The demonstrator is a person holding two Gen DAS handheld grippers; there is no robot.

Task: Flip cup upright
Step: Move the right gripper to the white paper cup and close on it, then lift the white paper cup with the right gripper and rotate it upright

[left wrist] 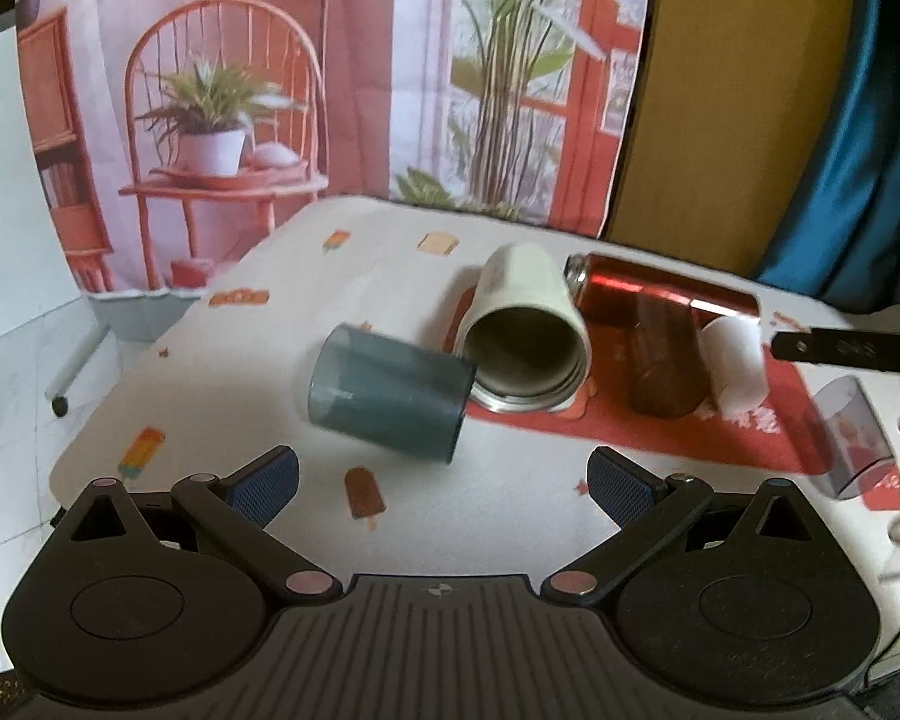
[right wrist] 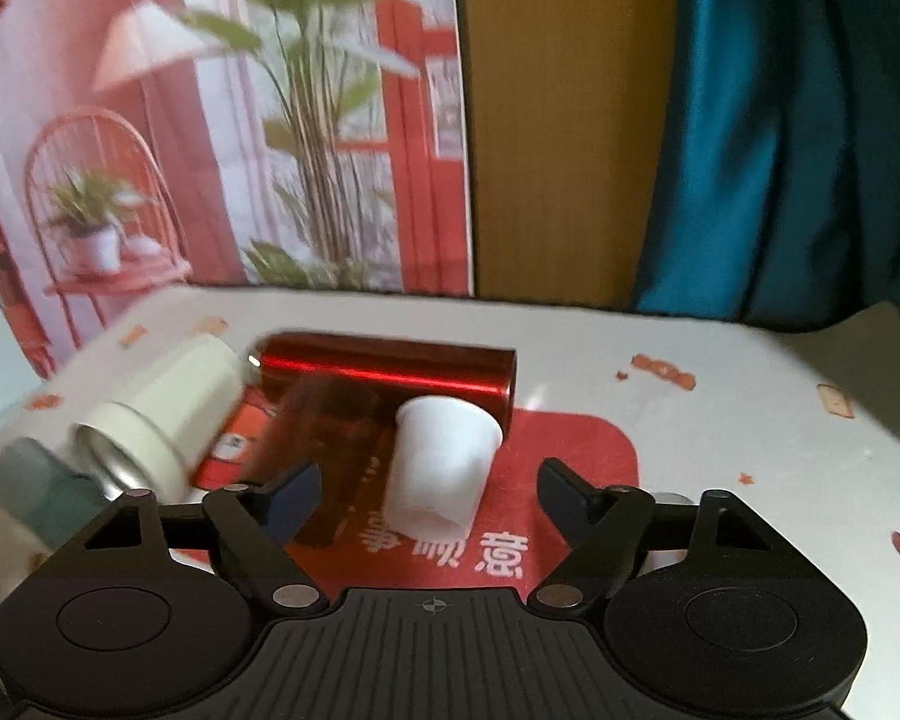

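Cups lie toppled: grey cup (left wrist: 390, 399) before wide left gripper (left wrist: 444, 477), paper cup (right wrist: 441, 462) before wide right gripper (right wrist: 429, 495).

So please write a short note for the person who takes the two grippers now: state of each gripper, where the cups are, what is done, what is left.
Left gripper: open, holds nothing, facing the grey-blue cup.
Right gripper: open, holds nothing, facing the white paper cup.
All cups lie on their sides: the grey-blue one on the tablecloth; cream tumbler, red metallic tumbler, brown translucent cup and white paper cup on or beside the red mat; a clear cup at the right edge.
Done: nothing upright yet.
Left: grasp and stand the cups up.
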